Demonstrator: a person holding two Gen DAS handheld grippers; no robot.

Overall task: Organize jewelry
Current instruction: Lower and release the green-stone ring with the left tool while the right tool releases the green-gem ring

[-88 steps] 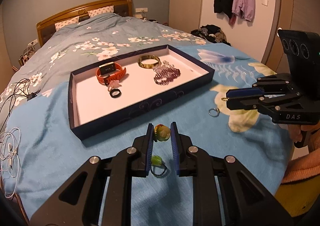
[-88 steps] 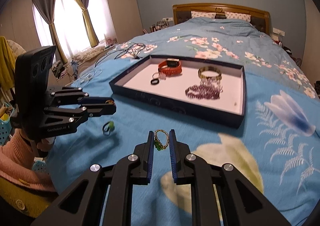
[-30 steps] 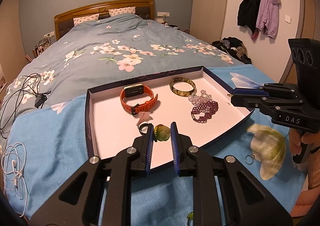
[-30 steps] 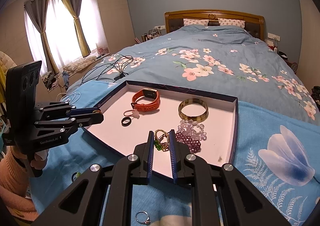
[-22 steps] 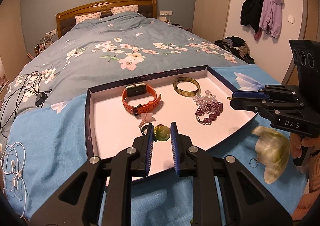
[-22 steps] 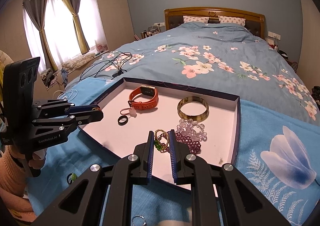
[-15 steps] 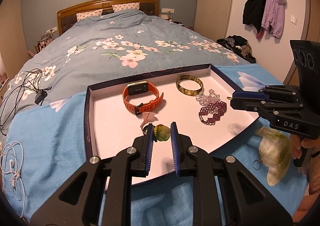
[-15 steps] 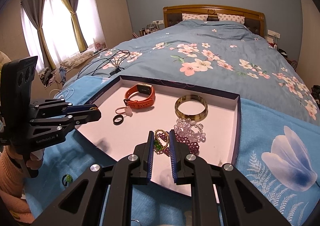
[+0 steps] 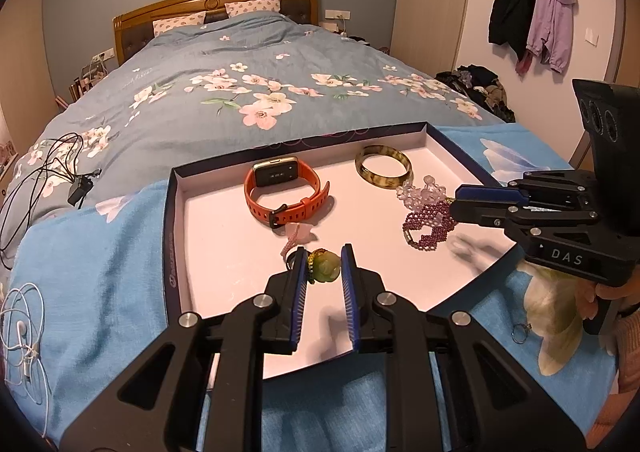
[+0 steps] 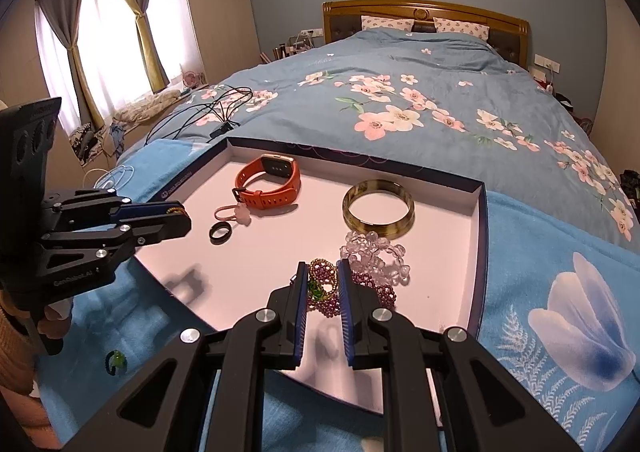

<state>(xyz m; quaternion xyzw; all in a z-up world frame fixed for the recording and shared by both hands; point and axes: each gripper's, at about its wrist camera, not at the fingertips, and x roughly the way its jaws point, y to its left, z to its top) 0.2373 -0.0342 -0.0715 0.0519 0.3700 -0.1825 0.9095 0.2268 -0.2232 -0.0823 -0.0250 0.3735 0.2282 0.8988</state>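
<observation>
A dark blue tray with a white floor lies on the bed. It holds an orange watch, a brown bangle, clear and purple bead bracelets, a black ring and a pink charm. My left gripper is shut on a green and gold pendant above the tray's near part. My right gripper is shut on a gold bead bracelet with a green stone above the purple beads.
A green ring and a small silver ring lie on the blue blanket outside the tray. Cables and white earphones lie to the left. Coats hang on the right wall.
Both grippers have carried their pieces from the blanket to above the tray. In the last half second they moved a little further in and lower over the tray floor.
</observation>
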